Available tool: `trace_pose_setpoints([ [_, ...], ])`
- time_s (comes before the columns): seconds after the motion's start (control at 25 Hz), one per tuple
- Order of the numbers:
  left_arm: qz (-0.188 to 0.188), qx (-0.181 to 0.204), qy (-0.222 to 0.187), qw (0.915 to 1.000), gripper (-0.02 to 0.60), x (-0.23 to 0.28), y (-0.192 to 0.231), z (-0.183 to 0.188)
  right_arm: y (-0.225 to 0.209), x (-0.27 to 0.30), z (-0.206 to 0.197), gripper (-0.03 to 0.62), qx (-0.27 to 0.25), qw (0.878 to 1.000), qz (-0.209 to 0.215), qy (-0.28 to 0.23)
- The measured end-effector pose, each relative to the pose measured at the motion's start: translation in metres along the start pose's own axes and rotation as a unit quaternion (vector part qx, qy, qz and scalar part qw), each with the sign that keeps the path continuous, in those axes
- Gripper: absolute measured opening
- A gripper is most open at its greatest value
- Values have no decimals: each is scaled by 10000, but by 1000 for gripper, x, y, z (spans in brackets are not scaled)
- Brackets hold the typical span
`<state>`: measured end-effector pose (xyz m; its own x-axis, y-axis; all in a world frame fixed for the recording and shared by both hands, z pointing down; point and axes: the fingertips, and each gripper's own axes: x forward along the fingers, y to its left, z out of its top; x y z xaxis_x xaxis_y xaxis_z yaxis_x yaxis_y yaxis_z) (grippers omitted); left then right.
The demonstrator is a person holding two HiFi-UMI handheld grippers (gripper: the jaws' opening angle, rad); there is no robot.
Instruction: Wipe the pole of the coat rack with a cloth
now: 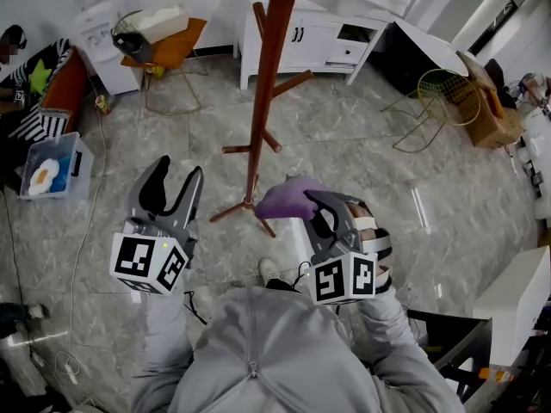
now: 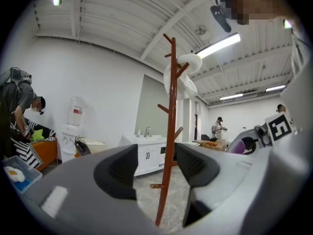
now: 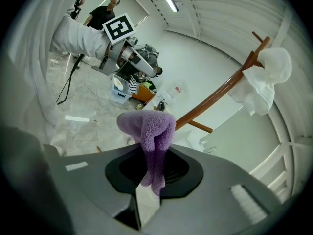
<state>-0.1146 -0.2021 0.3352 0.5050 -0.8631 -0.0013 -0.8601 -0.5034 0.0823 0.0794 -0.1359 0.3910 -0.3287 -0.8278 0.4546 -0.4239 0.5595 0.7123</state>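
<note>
While the coat rack pole stands untouched on the floor, head view: left gripper and right gripper both short of it. Left gripper view: jaws apart, empty, pole seen beyond the gap. Right gripper view: jaws clamped on a thin fold of purple cloth. Risks: fold may slip out under rubbing; unbraced rack may tip and shed the white garment.

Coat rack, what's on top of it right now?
A white fabric item is draped over upper pegs of the coat rack. It covers the peg tips beneath, so anything else hanging there cannot be seen. The purple cloth is in the right gripper.
</note>
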Motion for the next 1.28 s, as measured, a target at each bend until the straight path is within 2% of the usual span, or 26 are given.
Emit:
trace_pose_setpoints([
  [0.24,67,14,49,10000,267,-10,6,-1,26,15,19,54,626,9968,286,-408],
  [0.36,115,5,88,9999,267,-15,9,-3,23,21,17,54,1566,9856,205,-597],
  [0.44,139,-31,115,9998,267,-18,11,-6,11,22,13,54,2571,9631,-29,-796],
  [0.52,164,-91,152,9997,267,-21,12,-10,-1,21,3,54,3572,9283,-325,-977],
  [0.6,169,-143,194,9996,267,-22,12,-15,-11,20,-9,54,4226,8973,-638,-1105],
  [0.64,158,-154,211,9995,267,-22,11,-16,-15,19,-15,54,4417,8864,-785,-1140],
  [0.72,134,-155,226,9995,267,-21,11,-17,-23,17,-23,55,4642,8718,-1018,-1186],
  [0.88,132,-148,167,9997,267,-21,11,-13,-40,13,-34,54,4887,8541,-1264,-1251],
  [1.28,108,-63,122,9998,267,-15,7,-6,-86,-6,-58,54,4967,8361,-1920,-1320],
])
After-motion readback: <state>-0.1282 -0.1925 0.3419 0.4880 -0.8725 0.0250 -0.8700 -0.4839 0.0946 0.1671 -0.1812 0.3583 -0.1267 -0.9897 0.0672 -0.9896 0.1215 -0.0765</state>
